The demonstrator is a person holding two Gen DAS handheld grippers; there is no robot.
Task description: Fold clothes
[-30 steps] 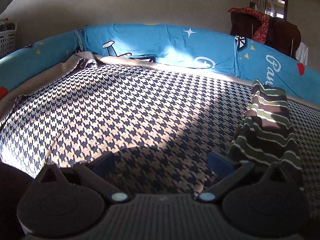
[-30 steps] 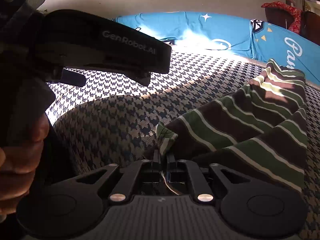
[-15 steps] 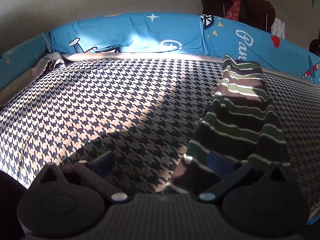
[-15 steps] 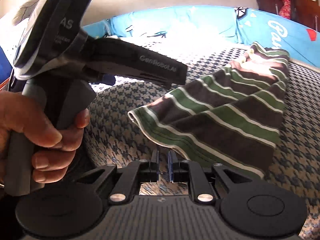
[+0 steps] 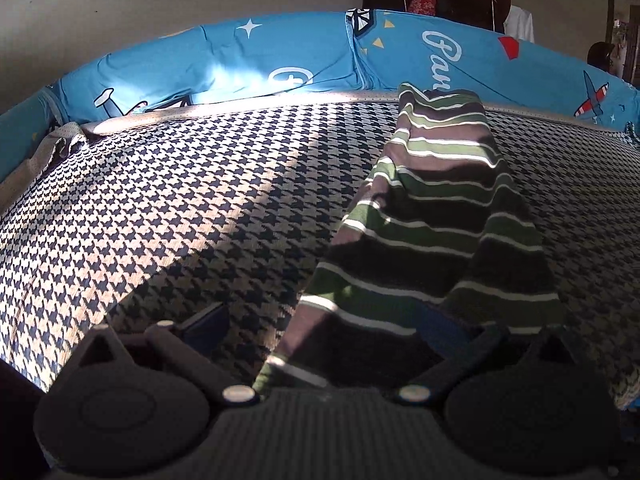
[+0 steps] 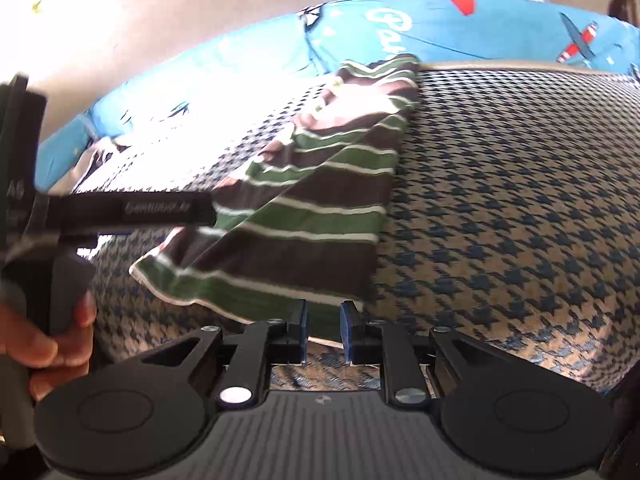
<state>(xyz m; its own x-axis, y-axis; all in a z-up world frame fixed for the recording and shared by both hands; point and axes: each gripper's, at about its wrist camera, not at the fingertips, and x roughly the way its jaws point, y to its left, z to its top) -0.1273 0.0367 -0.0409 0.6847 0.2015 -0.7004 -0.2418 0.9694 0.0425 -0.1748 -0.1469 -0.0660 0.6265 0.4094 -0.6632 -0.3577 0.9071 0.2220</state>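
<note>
A striped shirt [image 5: 436,216] lies lengthwise on the checked bed cover [image 5: 180,208]. The left tool [image 5: 320,324] is spread wide over its near hem; the right tool [image 6: 323,326] is slightly parted, gripping nothing.

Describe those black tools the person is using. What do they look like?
Each is matte black plastic with a ribbed top, two round discs, silver screws and blue-padded fingers. The right gripper shows this best. The left gripper, seen side-on, has white lettering and a grey handle held in a bare hand.
</note>
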